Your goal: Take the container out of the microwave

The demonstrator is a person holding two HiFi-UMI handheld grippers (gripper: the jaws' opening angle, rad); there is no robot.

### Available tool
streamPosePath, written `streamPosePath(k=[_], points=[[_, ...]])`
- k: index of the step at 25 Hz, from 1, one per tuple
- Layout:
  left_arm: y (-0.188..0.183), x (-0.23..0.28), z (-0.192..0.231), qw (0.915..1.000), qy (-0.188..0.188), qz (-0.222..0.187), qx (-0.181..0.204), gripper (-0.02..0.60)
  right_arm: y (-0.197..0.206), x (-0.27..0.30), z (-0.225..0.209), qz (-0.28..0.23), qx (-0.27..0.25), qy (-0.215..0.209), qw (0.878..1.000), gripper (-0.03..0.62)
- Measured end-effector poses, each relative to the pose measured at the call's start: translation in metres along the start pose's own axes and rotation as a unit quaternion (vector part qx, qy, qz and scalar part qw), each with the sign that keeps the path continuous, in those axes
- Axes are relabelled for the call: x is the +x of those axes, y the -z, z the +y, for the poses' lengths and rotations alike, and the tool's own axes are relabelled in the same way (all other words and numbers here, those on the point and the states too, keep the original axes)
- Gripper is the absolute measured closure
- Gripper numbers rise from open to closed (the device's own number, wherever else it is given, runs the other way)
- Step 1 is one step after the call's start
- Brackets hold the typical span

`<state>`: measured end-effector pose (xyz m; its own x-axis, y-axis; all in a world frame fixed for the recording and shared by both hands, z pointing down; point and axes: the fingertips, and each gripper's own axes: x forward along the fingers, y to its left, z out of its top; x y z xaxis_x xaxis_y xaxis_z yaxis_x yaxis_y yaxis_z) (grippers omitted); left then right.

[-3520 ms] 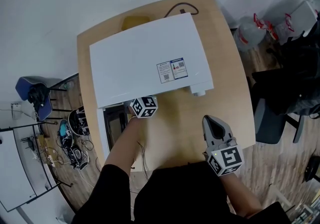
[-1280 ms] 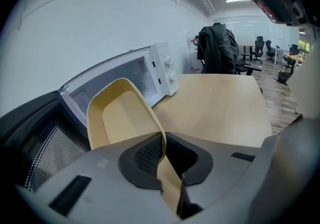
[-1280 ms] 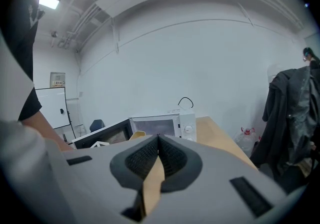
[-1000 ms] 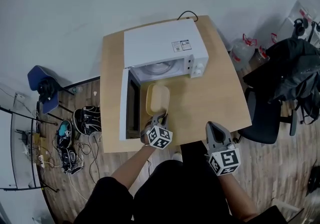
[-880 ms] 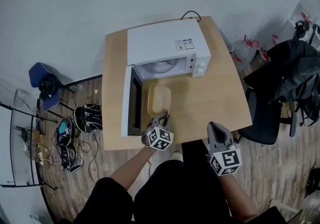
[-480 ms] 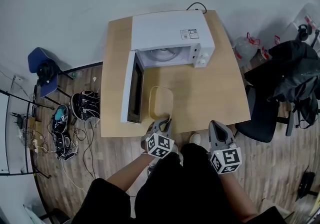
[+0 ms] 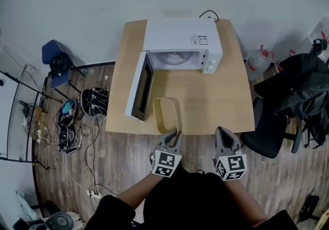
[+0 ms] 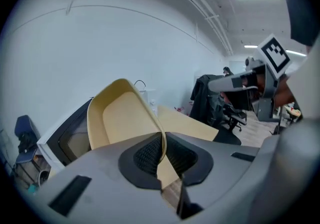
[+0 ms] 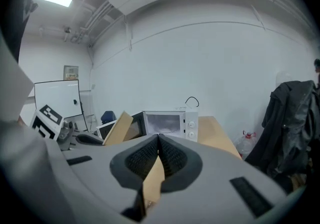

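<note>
The white microwave (image 7: 182, 43) stands at the far side of the wooden table (image 7: 226, 100), its door (image 7: 140, 86) swung open to the left and its cavity bare. The pale yellow container (image 7: 167, 115) hangs tipped on edge over the table's near edge. My left gripper (image 7: 177, 134) is shut on its rim; in the left gripper view the rim (image 8: 161, 140) is pinched between the pads, with the container's hollow (image 8: 125, 118) facing left. My right gripper (image 7: 222, 131) is shut and holds nothing, off to the right beyond the table's near edge.
To the right stand a black office chair (image 7: 267, 126), a heap of dark clothing (image 7: 298, 90) and clear bottles (image 7: 259, 54). A blue chair (image 7: 55, 59), shoes (image 7: 95, 101) and cables (image 7: 72, 141) lie on the wooden floor at left. The microwave's cord (image 7: 209, 14) runs off the back.
My left gripper has drawn the container back from in front of the microwave to the table's near edge, lifted it and rolled it onto its edge. The right gripper shifted slightly.
</note>
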<state>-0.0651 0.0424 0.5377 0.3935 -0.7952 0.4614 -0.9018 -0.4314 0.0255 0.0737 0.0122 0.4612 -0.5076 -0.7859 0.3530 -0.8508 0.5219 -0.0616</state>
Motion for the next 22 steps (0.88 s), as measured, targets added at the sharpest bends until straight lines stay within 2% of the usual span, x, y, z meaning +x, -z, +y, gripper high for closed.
streamPosePath(k=[3,7,9,12,19,22], points=[[-0.028,-0.017,-0.016,0.9985,-0.030,-0.030,-0.034,0.557,-0.006,-0.021,-0.012,0.013,-0.018,-0.014,1.000,0.534],[-0.045,-0.029,-0.045,0.9963,-0.056,-0.048,-0.044,0.557,-0.013,-0.047,-0.030,-0.006,-0.009,-0.033,0.999,0.534],[-0.049,-0.039,-0.060,0.9940,-0.066,-0.061,-0.063,0.557,-0.012,-0.061,-0.030,-0.019,-0.017,-0.045,0.999,0.534],[-0.055,-0.052,-0.081,0.9918,-0.079,-0.076,-0.065,0.557,-0.005,-0.082,-0.027,-0.034,-0.025,-0.055,0.998,0.534],[-0.056,-0.082,-0.128,0.9911,-0.082,-0.090,-0.055,0.557,0.003,-0.124,-0.027,-0.052,-0.057,-0.057,0.995,0.534],[-0.051,-0.087,-0.146,0.9898,-0.081,-0.094,-0.070,0.557,0.007,-0.138,-0.030,-0.052,-0.058,-0.058,0.995,0.534]])
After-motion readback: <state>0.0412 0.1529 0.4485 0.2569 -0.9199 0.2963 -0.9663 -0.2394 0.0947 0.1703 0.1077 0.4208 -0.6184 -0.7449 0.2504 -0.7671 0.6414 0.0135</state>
